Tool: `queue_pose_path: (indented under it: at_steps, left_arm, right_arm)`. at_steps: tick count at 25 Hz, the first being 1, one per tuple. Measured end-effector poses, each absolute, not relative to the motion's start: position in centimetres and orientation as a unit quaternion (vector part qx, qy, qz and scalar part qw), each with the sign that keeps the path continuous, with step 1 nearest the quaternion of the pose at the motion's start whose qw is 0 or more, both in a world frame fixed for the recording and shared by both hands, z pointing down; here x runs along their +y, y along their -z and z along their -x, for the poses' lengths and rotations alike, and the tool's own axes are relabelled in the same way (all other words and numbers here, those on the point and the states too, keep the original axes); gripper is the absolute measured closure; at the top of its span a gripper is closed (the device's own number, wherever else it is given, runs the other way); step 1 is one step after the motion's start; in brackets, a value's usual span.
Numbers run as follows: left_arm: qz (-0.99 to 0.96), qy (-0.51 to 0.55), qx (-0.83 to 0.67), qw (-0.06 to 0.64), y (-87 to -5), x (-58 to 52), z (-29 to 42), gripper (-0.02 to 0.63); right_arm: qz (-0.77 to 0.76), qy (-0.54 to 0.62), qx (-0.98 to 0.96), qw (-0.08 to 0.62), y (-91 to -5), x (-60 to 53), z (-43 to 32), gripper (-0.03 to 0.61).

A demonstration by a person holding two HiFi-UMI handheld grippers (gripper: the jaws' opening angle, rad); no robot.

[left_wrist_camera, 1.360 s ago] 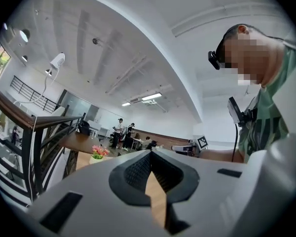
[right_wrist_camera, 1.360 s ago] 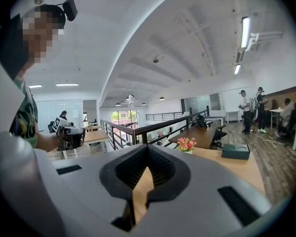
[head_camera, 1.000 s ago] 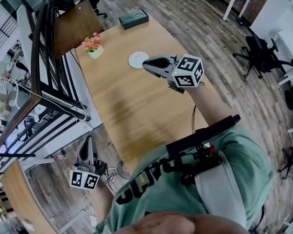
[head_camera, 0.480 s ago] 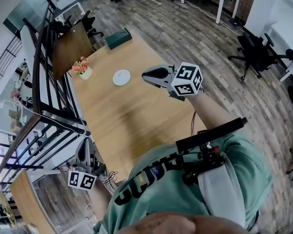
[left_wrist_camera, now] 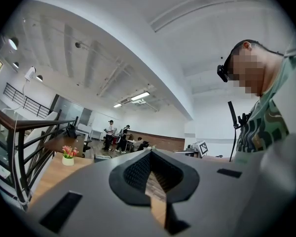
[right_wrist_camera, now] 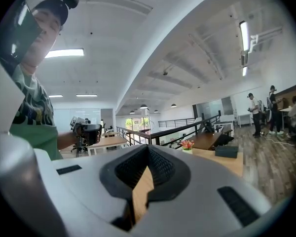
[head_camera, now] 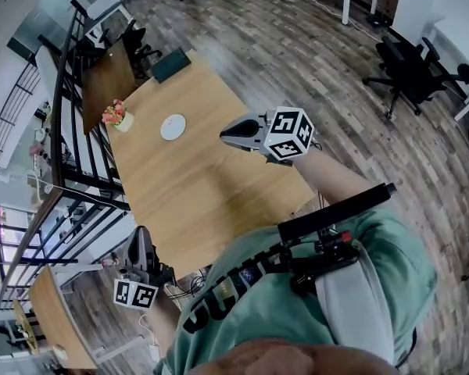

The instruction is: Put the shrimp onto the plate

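A person in a green shirt (head_camera: 297, 303) stands at the near end of a long wooden table (head_camera: 203, 186), a two-jaw gripper in each hand. The right gripper (head_camera: 225, 131) is held level above the table's right edge, about midway along it, jaws closed tip to tip with nothing between them; only the bare tabletop shows through the gap behind the tips in the right gripper view. The left gripper (head_camera: 141, 234) hangs off the table's near left corner, over the plank floor (head_camera: 313, 45) beside a black railing (head_camera: 62, 131). Its jaws are likewise pressed together and empty. The white plate (head_camera: 173, 126) lies towards the far end of the table, near the left edge, ahead and to the left of the right gripper's tips and well apart from them. It is farther still from the left gripper. The shrimp cannot be made out in any view; the plate is too small in the head view to tell what, if anything, lies on it. A pot of pink flowers (head_camera: 115, 116) stands near the plate at the table's left edge, and a dark flat box (head_camera: 172, 65) rests at the far end. Black office chairs (head_camera: 410, 73) stand on the floor to the right.
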State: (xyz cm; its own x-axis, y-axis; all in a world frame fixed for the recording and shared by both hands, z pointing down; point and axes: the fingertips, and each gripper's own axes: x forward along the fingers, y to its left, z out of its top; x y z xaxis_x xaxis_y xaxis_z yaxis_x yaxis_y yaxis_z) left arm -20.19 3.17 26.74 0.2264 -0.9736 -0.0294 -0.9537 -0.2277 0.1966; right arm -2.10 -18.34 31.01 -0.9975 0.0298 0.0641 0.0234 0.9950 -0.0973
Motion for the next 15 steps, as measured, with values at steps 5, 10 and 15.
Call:
queue_pose_path:
  at_steps: [5,10,15]
  left_arm:
    - [-0.768,0.042,-0.635,0.069,-25.7,4.9,19.6,0.609]
    - [-0.766,0.044,-0.638,0.060,-25.4,7.2,21.3,0.609]
    - [-0.782,0.045,-0.620,0.055,-25.8,11.2,23.7,0.609]
  right_arm:
    - [0.037,-0.070,-0.997,0.006,-31.6,-17.4,3.3,0.571]
    - [0.049,-0.071,-0.996,0.015,-32.3,-14.9,5.7,0.571]
    - [0.033,-0.066,-0.997,0.020,-31.8,-10.8,8.0,0.571]
